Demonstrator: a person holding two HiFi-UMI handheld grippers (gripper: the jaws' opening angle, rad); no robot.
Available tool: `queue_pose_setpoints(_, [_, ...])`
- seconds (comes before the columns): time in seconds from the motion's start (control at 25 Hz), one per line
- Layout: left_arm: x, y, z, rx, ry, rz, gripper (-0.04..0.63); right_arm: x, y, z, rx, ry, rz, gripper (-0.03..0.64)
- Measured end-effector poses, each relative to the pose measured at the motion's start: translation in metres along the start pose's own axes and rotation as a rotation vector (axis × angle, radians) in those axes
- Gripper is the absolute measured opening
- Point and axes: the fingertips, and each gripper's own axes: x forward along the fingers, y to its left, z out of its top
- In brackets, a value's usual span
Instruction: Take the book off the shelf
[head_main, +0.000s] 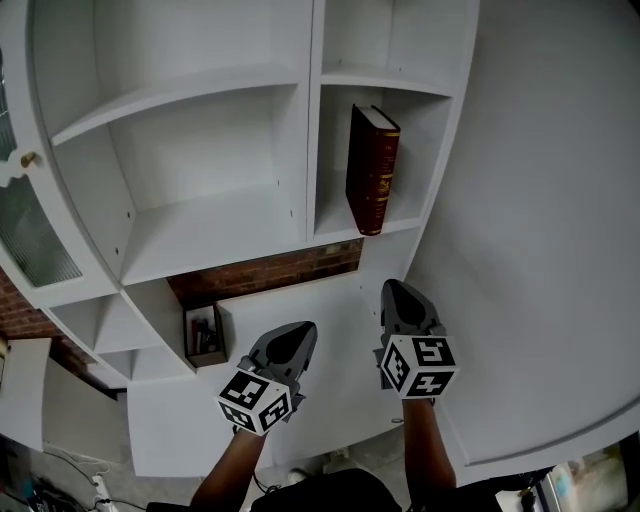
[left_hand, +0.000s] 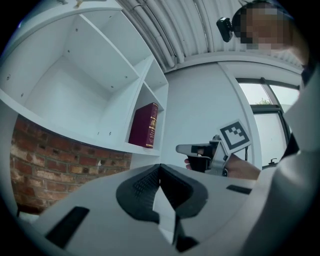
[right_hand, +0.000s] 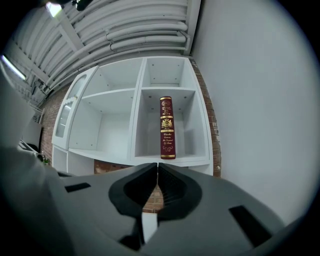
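A dark red book (head_main: 372, 170) with gold lettering stands upright in the narrow right compartment of the white shelf unit (head_main: 210, 235); it also shows as the book (right_hand: 167, 128) and the book (left_hand: 144, 125). My right gripper (head_main: 392, 288) is shut and empty, a little below and in front of the book, pointing at it. My left gripper (head_main: 307, 328) is shut too, empty, lower and to the left. In the right gripper view my right gripper (right_hand: 157, 166) lines up just under the spine. The left gripper (left_hand: 160, 167) sees the right gripper (left_hand: 186, 149) beside it.
A brick wall (head_main: 265, 272) shows in the gap under the shelves. A white wall (head_main: 540, 220) bounds the shelf unit on the right. A glass-fronted cabinet door with a knob (head_main: 28, 160) stands at the far left. A small low compartment (head_main: 205, 337) holds several items.
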Motion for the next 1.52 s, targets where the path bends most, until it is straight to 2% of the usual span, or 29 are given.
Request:
queue_pose_setpoints(0.2, [0.010,0.004,0.001,0.031,0.000,0.008,0.017,0.018,-0.004,0.008,0.002,-0.012,0.012,0.021])
queue_pose_setpoints(0.6, [0.037,0.013,0.002,0.030,0.002,0.025,0.015,0.051,-0.016,0.032,-0.012,-0.049,0.033,0.026])
queue_pose_setpoints(0.72, [0.046,0.015,0.002,0.036,0.002,0.032,0.015,0.060,-0.018,0.040,0.000,-0.070,0.065,0.102])
queue_pose_setpoints(0.92, [0.057,0.024,0.003,0.035,-0.005,0.052,0.015,0.077,-0.021,0.054,-0.006,-0.094,0.085,0.134])
queue_pose_setpoints(1.16, [0.068,0.038,0.003,0.023,-0.011,0.078,0.017,0.102,-0.025,0.062,-0.013,-0.102,0.081,0.233])
queue_pose_setpoints(1.52, [0.082,0.059,0.001,-0.004,-0.011,0.103,0.017,0.135,-0.027,0.070,-0.024,-0.106,0.084,0.265])
